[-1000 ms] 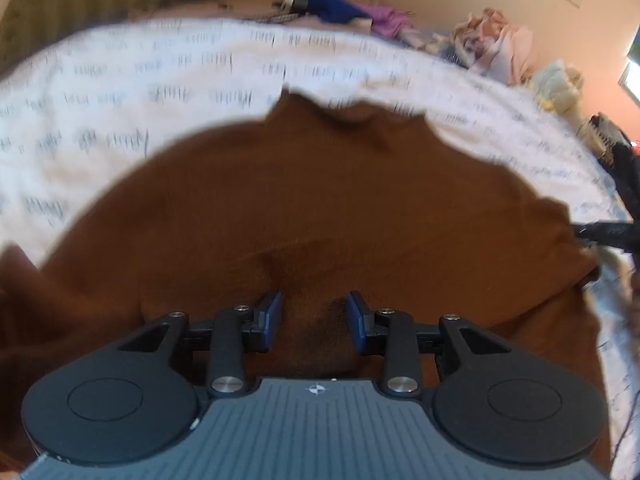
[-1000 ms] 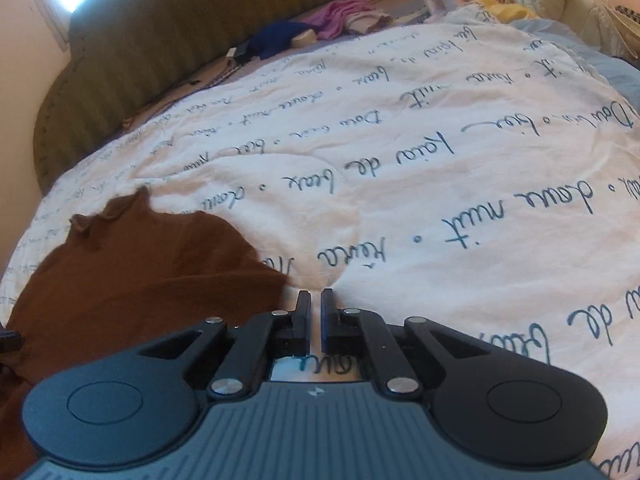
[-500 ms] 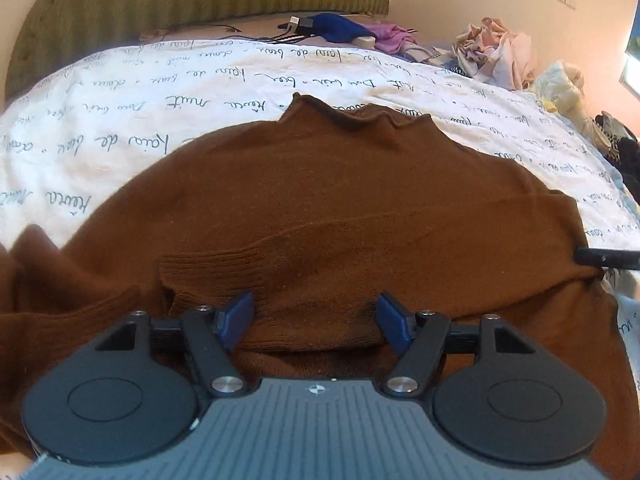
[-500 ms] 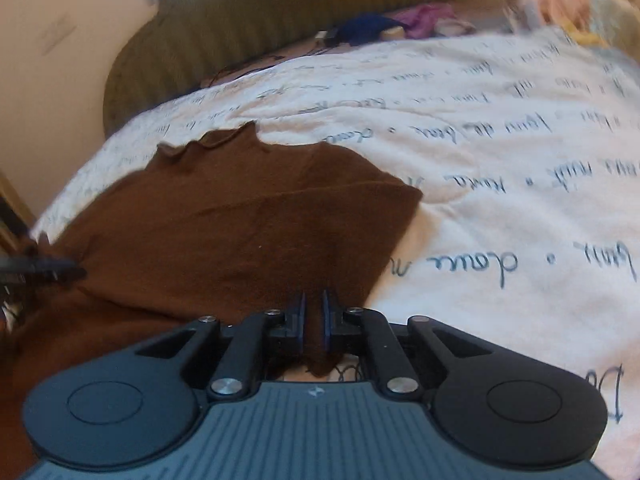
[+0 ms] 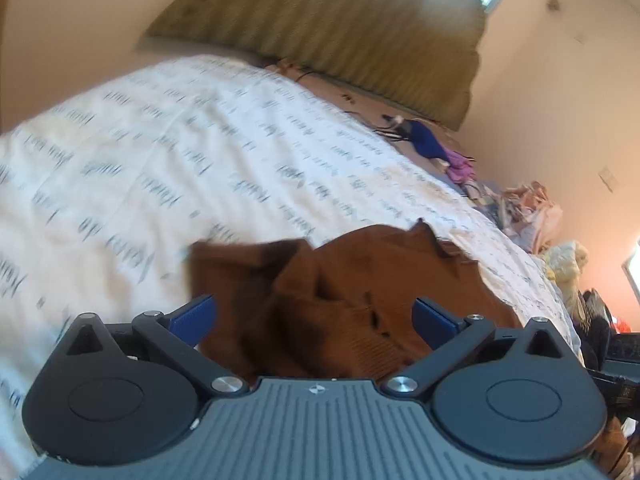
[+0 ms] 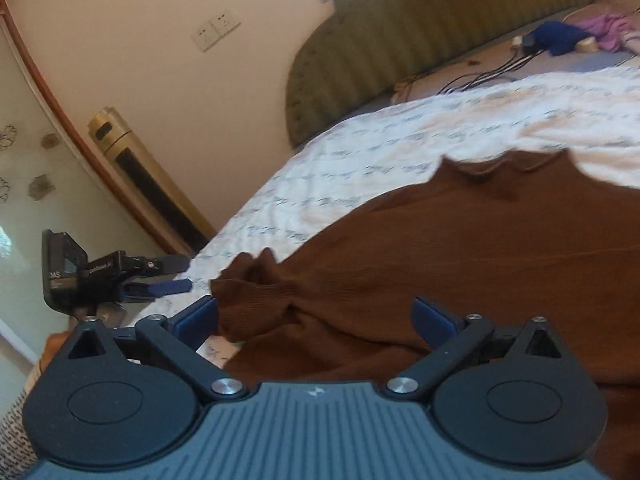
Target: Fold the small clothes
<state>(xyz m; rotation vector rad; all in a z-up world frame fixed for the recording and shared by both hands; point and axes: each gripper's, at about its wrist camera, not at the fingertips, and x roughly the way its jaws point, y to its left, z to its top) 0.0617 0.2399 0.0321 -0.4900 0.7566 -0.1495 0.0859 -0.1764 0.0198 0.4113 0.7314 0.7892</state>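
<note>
Broad white quilt [image 5: 168, 184] printed with loopy blue script, soft and faintly rumpled, blurred in the left view; behind it a padded olive headboard [image 5: 360, 36] ribbed in vertical channels. Spread on the quilt, a brown knit sweater [image 6: 460, 248], fine-ribbed and matte, wavy collar edge toward the headboard, one sleeve end bunched into soft folds near the quilt's edge (cuff ribbing visible in the left view [image 5: 360, 292]). Small heap of blue and purple cloth [image 6: 560, 36] with dark cables by the headboard. Left gripper [image 5: 314, 314], black linkages with blue pads, jaws opening and spread wide above rumpled sleeve folds, pads pressing on nothing. Right gripper [image 6: 316, 314] likewise, jaws opening wide over the knit, nothing pinched. Compared with half a second ago: right jaws then pinched on a fold of brown fabric, now released; left jaws wider than before; sweater then lying flatter under the left view, now crumpled there; both views swung round and lifted.
</note>
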